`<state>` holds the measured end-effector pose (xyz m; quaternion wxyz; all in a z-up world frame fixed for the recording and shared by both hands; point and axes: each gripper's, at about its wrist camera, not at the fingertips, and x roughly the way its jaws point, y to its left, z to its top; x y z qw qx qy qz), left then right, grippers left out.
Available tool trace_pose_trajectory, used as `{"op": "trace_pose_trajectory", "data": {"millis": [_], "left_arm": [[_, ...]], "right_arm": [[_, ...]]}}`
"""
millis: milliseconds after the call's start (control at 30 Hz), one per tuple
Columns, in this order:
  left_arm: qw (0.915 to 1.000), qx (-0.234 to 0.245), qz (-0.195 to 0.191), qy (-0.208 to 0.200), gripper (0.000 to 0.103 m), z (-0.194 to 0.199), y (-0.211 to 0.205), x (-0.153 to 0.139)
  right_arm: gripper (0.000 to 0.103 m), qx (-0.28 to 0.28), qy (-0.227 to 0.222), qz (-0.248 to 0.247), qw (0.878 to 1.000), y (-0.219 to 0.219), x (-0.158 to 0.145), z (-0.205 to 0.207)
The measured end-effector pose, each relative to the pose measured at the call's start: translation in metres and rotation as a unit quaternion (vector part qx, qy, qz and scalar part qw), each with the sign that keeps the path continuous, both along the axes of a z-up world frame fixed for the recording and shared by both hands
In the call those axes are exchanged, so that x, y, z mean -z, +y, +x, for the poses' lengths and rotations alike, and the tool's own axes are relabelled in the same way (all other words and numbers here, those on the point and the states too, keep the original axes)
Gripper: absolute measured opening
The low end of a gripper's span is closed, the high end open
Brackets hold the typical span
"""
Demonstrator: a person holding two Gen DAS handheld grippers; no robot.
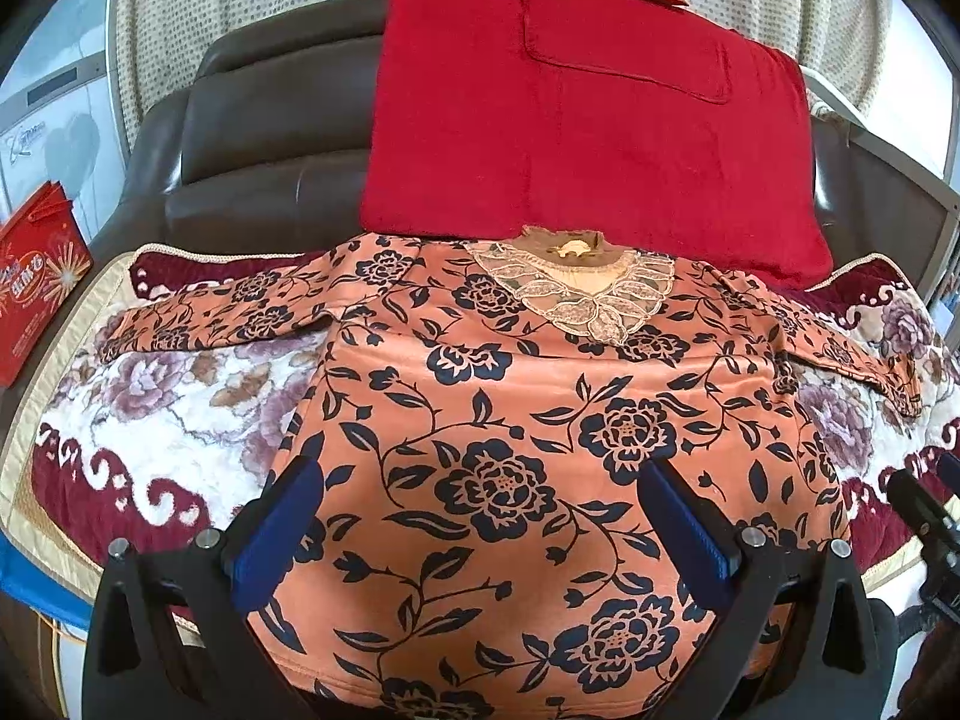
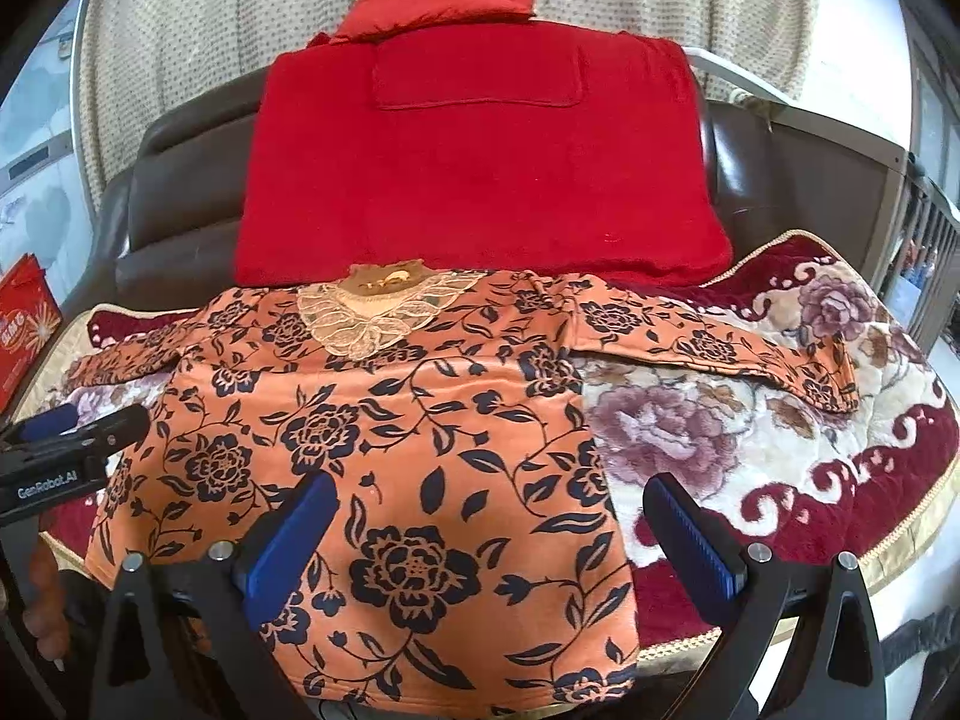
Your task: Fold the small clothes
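Note:
An orange top with a black flower print (image 1: 504,420) lies flat, front up, on a floral blanket (image 1: 168,420), sleeves spread to both sides, lace collar (image 1: 576,294) at the far end. It also shows in the right wrist view (image 2: 384,450). My left gripper (image 1: 480,516) is open above the top's lower hem, empty. My right gripper (image 2: 486,528) is open above the hem's right corner, empty. The left gripper shows at the left edge of the right wrist view (image 2: 66,426). The right gripper shows at the right edge of the left wrist view (image 1: 930,510).
The blanket (image 2: 750,432) covers a dark brown sofa seat (image 1: 252,180). A red folded cloth (image 1: 588,138) leans on the backrest behind the top, with a red cushion (image 2: 444,0) above it. A red gift bag (image 1: 36,288) stands at the left.

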<state>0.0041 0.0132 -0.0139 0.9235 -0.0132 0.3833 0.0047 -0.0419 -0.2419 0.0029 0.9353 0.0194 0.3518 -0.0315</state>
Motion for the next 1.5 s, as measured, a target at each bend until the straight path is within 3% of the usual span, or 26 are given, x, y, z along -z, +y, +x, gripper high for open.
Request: {"op": "trace_pose_trajectory", "data": {"millis": [1500], "left_arm": [[0.9997, -0.004, 0.026, 0.002, 0.103, 0.012, -0.002, 0.001]], "right_arm": [[0.103, 0.015, -0.014, 0.043, 0.999, -0.011, 0.005, 0.016]]}}
